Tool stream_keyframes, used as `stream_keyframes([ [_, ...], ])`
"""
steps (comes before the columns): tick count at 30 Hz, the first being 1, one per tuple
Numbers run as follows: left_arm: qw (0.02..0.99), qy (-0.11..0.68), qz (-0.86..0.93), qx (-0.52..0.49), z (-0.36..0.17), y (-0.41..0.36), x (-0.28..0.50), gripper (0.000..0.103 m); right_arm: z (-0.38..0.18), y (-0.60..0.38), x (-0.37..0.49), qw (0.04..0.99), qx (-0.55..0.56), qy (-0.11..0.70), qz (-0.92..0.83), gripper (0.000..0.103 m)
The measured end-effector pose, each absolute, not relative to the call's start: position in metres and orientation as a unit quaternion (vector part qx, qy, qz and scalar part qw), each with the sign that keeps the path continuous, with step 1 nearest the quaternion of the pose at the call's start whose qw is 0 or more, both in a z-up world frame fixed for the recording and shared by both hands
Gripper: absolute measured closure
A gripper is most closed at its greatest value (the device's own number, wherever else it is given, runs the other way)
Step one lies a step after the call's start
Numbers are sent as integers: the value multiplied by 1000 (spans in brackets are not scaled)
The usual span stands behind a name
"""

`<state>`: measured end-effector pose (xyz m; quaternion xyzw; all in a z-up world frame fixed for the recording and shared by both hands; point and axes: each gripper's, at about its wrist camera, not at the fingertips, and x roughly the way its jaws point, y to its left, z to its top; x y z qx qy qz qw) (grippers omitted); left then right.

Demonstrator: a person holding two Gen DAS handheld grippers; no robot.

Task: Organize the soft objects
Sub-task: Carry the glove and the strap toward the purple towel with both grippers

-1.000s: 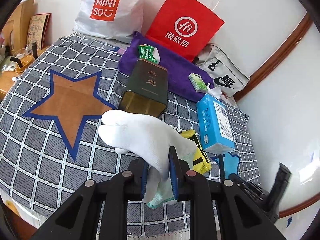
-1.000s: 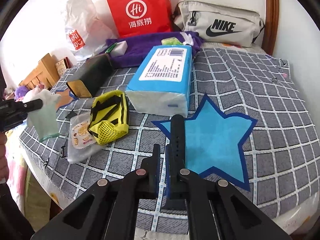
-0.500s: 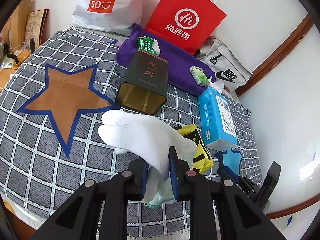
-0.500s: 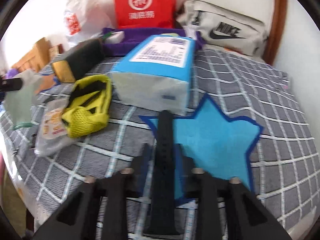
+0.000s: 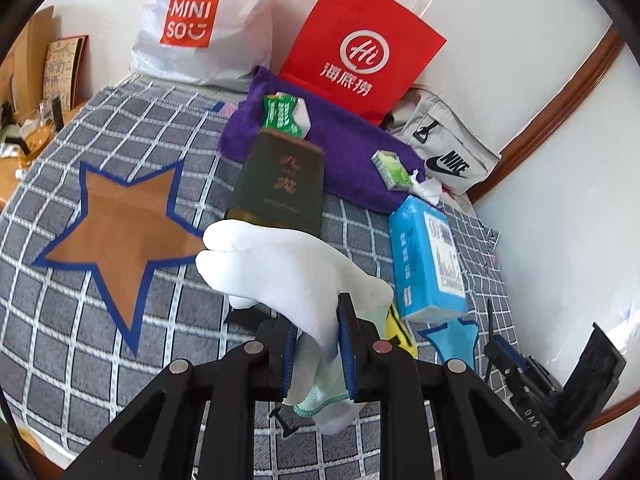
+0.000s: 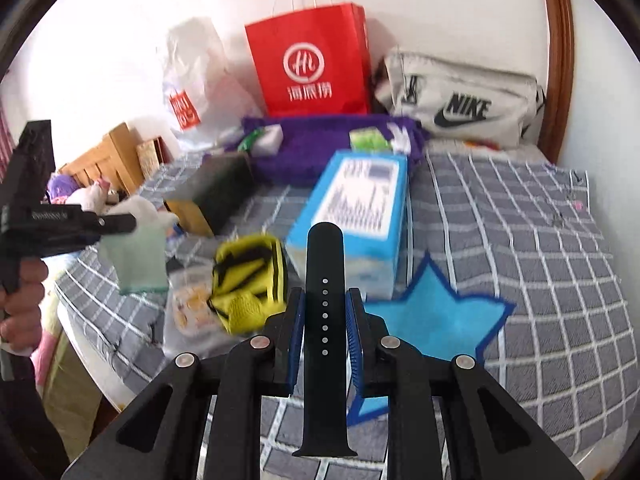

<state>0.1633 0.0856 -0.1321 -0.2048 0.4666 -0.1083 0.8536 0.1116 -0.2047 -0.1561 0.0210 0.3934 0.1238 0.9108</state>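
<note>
White glove [image 5: 288, 268] and black strap [image 6: 324, 312], both clamped aloft

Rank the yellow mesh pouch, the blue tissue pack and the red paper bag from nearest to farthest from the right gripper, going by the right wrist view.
From the right gripper:
1. yellow mesh pouch, just ahead on its left.
2. blue tissue pack, straight ahead, further up the bed.
3. red paper bag, upright against the far wall.

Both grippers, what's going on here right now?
A person is sorting soft items on a checked bedspread. The left gripper is clamped on a white glove, held above the cover near the brown star patch. The right gripper has a black watch strap between its pads, over the blue star patch. A yellow mesh pouch and a blue tissue pack lie on the bed.
</note>
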Motion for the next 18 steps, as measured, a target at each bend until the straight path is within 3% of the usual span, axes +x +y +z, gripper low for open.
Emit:
stream_keyframes([
  [18, 886, 425, -98, -154, -73, 76, 230, 85, -92, -190, 202, 926, 18, 343, 157, 83],
])
